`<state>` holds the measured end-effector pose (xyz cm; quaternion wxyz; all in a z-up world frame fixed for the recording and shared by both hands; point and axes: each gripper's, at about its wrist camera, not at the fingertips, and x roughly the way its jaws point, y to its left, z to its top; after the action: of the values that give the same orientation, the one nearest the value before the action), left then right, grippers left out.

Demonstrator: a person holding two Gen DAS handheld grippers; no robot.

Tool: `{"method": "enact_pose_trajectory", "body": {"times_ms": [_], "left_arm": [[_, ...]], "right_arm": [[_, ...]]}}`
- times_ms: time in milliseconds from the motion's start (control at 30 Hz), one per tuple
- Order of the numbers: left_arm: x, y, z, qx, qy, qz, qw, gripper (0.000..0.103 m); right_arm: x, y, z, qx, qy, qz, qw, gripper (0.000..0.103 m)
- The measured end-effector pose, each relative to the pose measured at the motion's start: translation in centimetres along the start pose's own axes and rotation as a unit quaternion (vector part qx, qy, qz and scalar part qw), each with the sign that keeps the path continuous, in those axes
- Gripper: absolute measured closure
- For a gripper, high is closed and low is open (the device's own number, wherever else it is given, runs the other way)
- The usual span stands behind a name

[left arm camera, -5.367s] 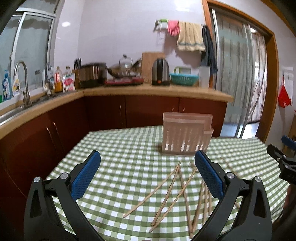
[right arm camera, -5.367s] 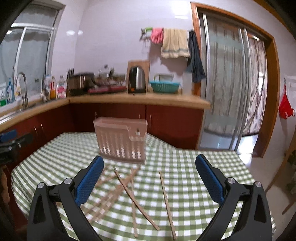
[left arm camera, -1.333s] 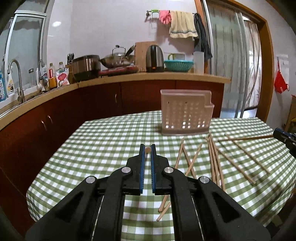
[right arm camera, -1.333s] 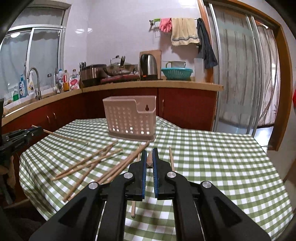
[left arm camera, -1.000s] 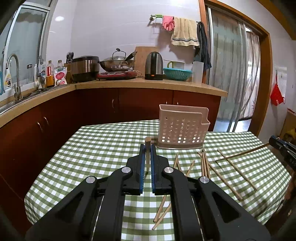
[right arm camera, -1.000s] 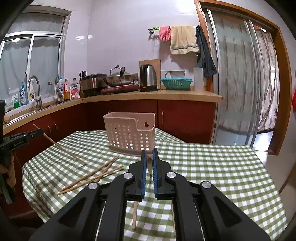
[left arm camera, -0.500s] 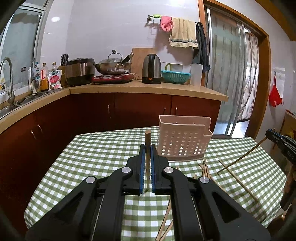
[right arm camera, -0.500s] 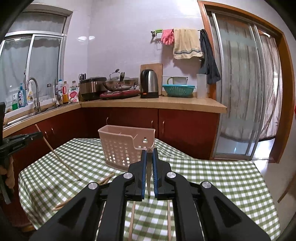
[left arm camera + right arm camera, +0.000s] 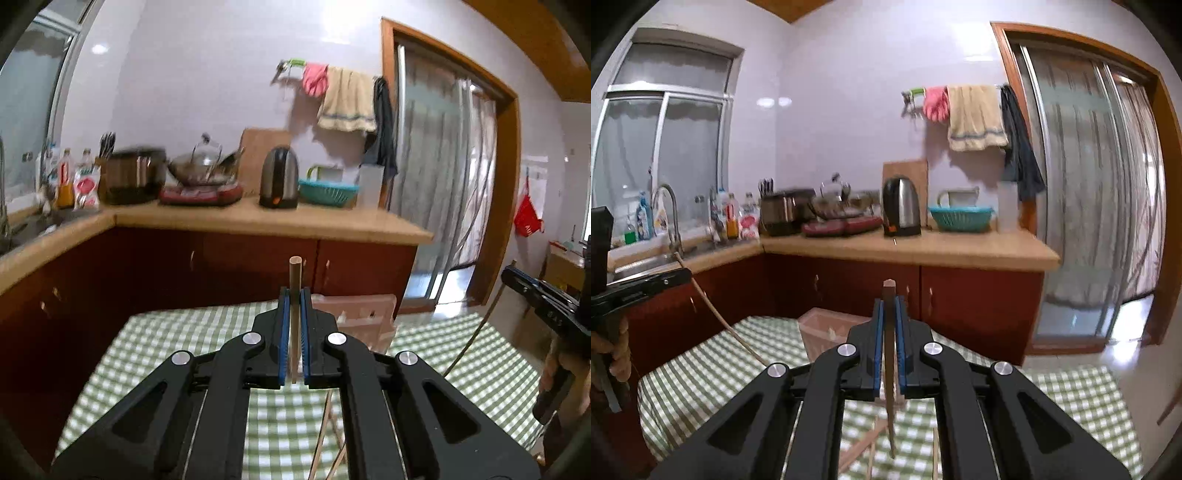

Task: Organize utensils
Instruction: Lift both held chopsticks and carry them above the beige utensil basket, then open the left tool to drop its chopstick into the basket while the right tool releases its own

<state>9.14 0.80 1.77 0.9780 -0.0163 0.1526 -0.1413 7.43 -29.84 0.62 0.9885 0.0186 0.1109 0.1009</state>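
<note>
My left gripper (image 9: 294,292) is shut on a wooden chopstick (image 9: 295,271) that stands upright between the blue pads, above the table. My right gripper (image 9: 888,303) is shut on another chopstick (image 9: 889,413) that hangs steeply, tip down. The pale pink slotted utensil basket (image 9: 364,314) stands on the checked table just behind the left fingers, and in the right wrist view the basket (image 9: 827,326) is partly hidden by them. Several loose chopsticks (image 9: 325,439) lie on the cloth below. Each view shows the other gripper at its edge: the right gripper (image 9: 543,306) and the left gripper (image 9: 646,284).
The table wears a green-and-white checked cloth (image 9: 166,339). Behind it runs a wooden counter (image 9: 277,218) over dark red cabinets, with a kettle (image 9: 901,210), wok and teal basket. A sink (image 9: 650,262) is at left, a sliding door (image 9: 1089,221) at right.
Both grippers have risen, each carrying its chopstick clear of the table. The chopsticks hang steeper than a second ago. The basket sits lower in both views, partly behind the fingers.
</note>
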Motion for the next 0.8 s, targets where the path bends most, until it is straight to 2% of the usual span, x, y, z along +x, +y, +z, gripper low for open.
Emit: {"method": "enact_pose_trajectory", "body": {"times_ms": [300, 467, 600, 800], "left_arm": [[2.3, -1.5, 5.9, 0.017, -0.031, -0.031, 0.9989, 0.097], [5.2, -1.6, 7.7, 0.019, -0.017, -0.043, 0.9988, 0.097], [8.4, -1.7, 7.0, 0.023, 0.016, -0.051, 0.9983, 0.097], [12.7, -1.5, 4.0, 0.023, 0.065, -0.048, 0.9965, 0.097]], "right_arm": [[3.3, 0.1, 5.6, -0.006, -0.062, 0.022, 0.998, 0.096], [6.0, -0.2, 7.2, -0.001, -0.083, 0.027, 0.996, 0.096], [8.6, -0.3, 6.6, 0.009, -0.077, 0.032, 0.997, 0.096], [12.6, -1.0, 3.4, 0.041, -0.032, 0.038, 0.998, 0.096]]}}
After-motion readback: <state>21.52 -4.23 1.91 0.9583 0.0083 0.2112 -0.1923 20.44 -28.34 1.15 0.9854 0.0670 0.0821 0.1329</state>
